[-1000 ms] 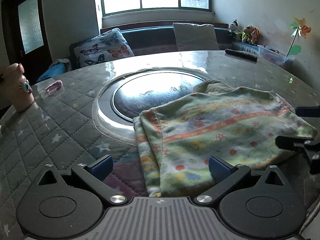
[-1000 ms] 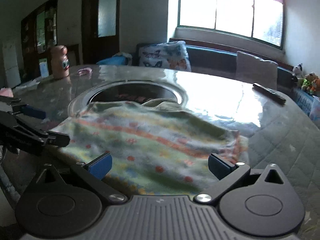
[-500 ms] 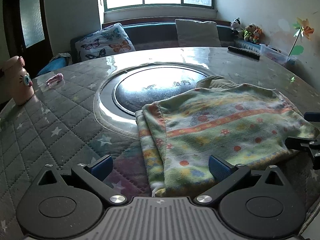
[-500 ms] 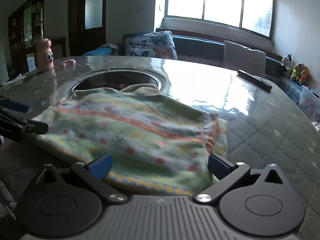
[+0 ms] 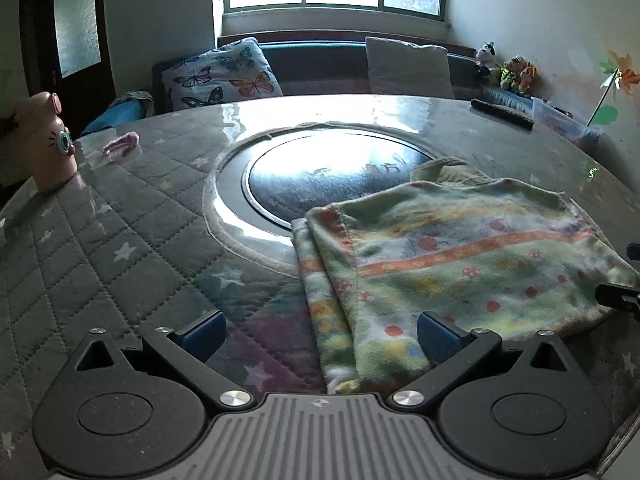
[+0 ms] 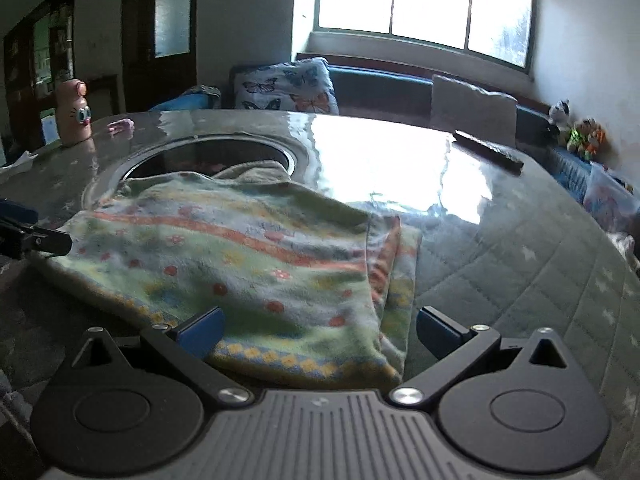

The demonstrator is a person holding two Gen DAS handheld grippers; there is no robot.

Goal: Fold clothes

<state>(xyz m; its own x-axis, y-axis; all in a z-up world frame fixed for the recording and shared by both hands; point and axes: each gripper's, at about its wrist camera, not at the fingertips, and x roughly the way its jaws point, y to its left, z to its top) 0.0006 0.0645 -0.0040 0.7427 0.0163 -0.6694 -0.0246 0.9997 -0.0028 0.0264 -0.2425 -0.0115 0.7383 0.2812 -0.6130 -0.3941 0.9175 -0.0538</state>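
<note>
Garment [image 5: 460, 264] lies folded, near edge hidden behind both grippers' spread, empty jaws.

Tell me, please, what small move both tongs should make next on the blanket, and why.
Probably lower both and close on the near corners. The left tongs and right tongs are open and empty, and each straddles one near corner of the folded blanket, which lies flat on the table.
</note>
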